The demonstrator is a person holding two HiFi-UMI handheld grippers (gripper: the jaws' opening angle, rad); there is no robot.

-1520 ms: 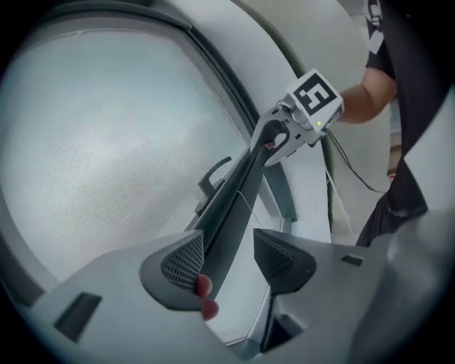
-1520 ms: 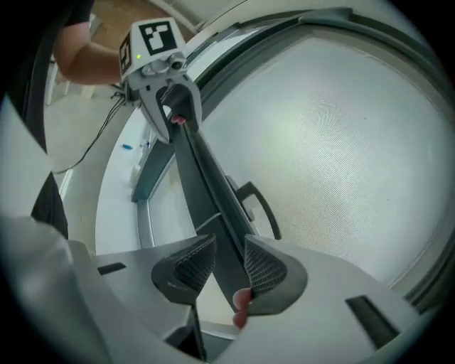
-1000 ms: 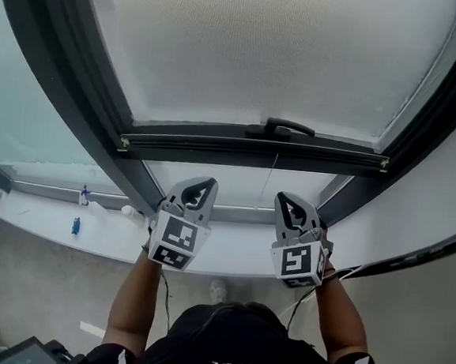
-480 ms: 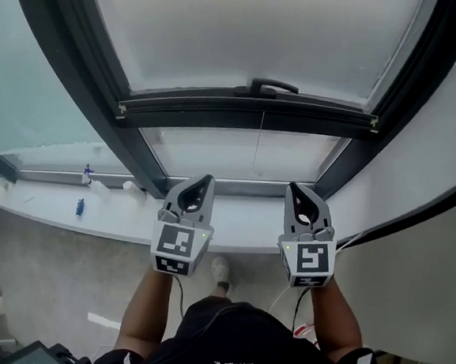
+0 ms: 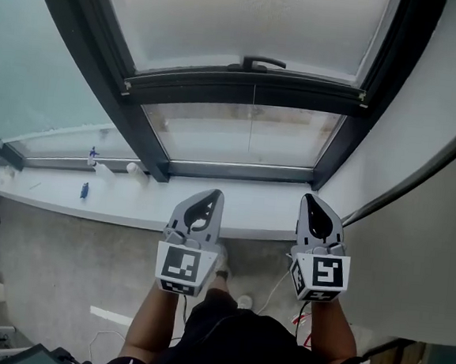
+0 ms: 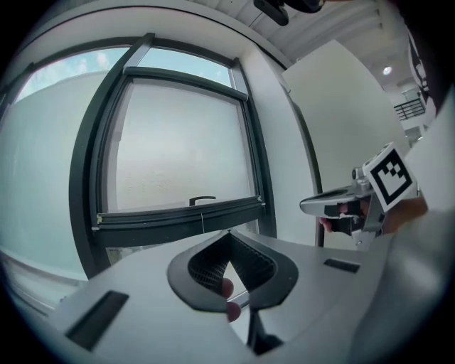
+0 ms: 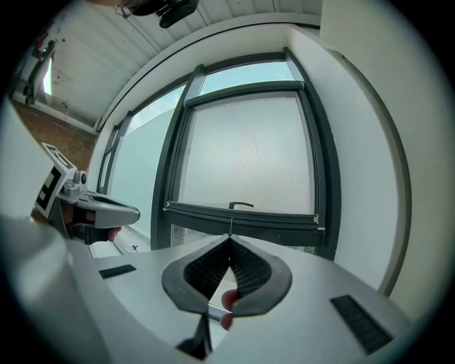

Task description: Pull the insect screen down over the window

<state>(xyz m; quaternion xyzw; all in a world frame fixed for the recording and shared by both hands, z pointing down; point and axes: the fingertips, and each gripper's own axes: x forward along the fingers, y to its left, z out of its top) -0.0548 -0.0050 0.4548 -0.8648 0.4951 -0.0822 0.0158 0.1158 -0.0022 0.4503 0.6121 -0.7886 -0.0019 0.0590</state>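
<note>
The insect screen covers the upper part of the window; its dark bottom bar carries a handle, and a thin cord hangs from it. Bare glass shows below the bar. My left gripper and right gripper hover side by side in front of the sill, well short of the bar, both shut with nothing between their fingers. In the left gripper view the closed tips point toward the handle. The right gripper view shows the same over its own tips, with the handle ahead.
A white sill runs below the window with a small blue item and a white bottle on its left part. A white wall closes in on the right. Cables lie on the floor near the person's feet.
Both grippers have drawn back from the window toward the person, side by side and still shut. The bottom bar and handle now sit higher and farther off in the head view.
</note>
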